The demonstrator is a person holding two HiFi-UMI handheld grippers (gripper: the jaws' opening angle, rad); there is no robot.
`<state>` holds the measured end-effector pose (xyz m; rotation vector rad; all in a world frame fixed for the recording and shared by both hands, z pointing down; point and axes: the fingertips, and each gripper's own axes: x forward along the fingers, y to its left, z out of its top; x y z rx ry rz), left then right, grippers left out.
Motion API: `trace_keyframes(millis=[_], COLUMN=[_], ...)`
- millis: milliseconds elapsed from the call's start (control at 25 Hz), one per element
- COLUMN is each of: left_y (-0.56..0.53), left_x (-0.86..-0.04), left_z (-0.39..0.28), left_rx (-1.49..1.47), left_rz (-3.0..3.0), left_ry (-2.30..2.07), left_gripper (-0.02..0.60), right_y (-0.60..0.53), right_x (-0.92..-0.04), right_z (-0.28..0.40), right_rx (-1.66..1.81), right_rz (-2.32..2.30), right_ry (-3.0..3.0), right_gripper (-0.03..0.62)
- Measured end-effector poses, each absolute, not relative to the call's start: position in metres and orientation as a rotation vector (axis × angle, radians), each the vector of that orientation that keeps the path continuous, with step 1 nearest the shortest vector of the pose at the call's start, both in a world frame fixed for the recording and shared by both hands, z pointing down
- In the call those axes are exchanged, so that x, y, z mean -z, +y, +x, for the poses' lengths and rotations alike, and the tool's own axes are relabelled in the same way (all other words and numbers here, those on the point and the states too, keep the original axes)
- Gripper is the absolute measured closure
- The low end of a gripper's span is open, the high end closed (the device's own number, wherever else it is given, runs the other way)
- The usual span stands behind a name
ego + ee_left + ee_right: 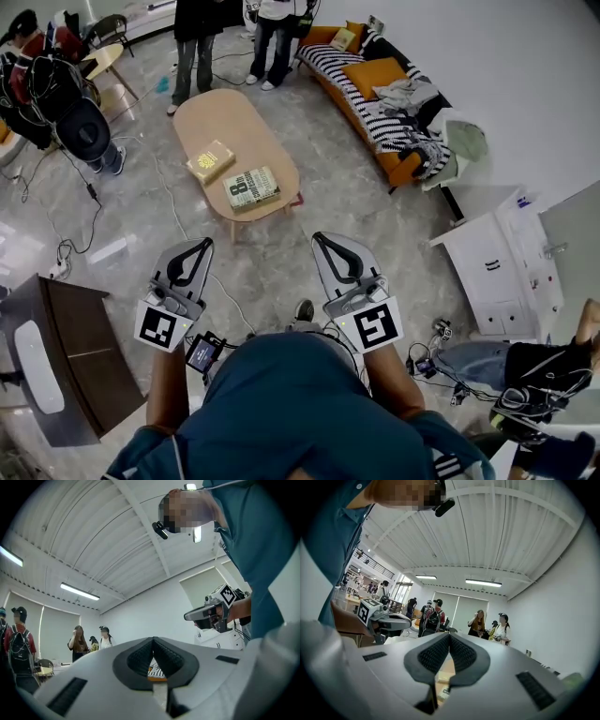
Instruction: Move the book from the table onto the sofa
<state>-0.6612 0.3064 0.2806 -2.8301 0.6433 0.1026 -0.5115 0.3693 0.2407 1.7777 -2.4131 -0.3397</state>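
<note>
A book with a large "8" on its cover (251,188) lies at the near end of the oval wooden table (246,127). Beside it rests a smaller yellow book (211,161). The orange sofa (349,96) with a striped cover stands at the upper right, cushions and crumpled clothes on it. My left gripper (203,245) and right gripper (319,238) hover side by side over the floor, short of the table, both shut and empty. In the left gripper view the pads (141,657) meet at the tip; the right gripper view shows the same (435,654).
Two people (197,37) stand at the table's far end. A chair with bags (56,84) is at the left, a dark cabinet (70,361) at lower left, a white cabinet (497,262) at right. Cables (75,246) trail over the floor.
</note>
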Motion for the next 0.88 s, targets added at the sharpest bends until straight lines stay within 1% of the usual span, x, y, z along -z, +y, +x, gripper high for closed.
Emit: trace_keyframes(millis=[160,480,720,880], left_y=[0.298,0.270,0.253,0.240], left_x=[-0.285,-0.294,-0.297,-0.297], left_z=[-0.640,-0.573,-0.513,-0.485], left_rx=[-0.058,0.007,0.021,0.022], left_rz=[-2.831,-2.839,-2.861,-2.871], left_ry=[0.658,0.722,0.753,0.774], left_gripper=[0.577,0.577,0.577,0.577], right_y=[0.354,0.316,0.292,0.281], right_x=[-0.240,-0.254,-0.254,-0.262], right_z=[-0.489,-0.414,-0.360,-0.328], right_rx=[0.333,0.270,0.276,0.233], right_rz=[1.764,1.717,1.673,1.674], right_ry=[-2.455,-2.507,-2.563,-2.582], right_gripper=[0.580,0.580,0.580,0.580])
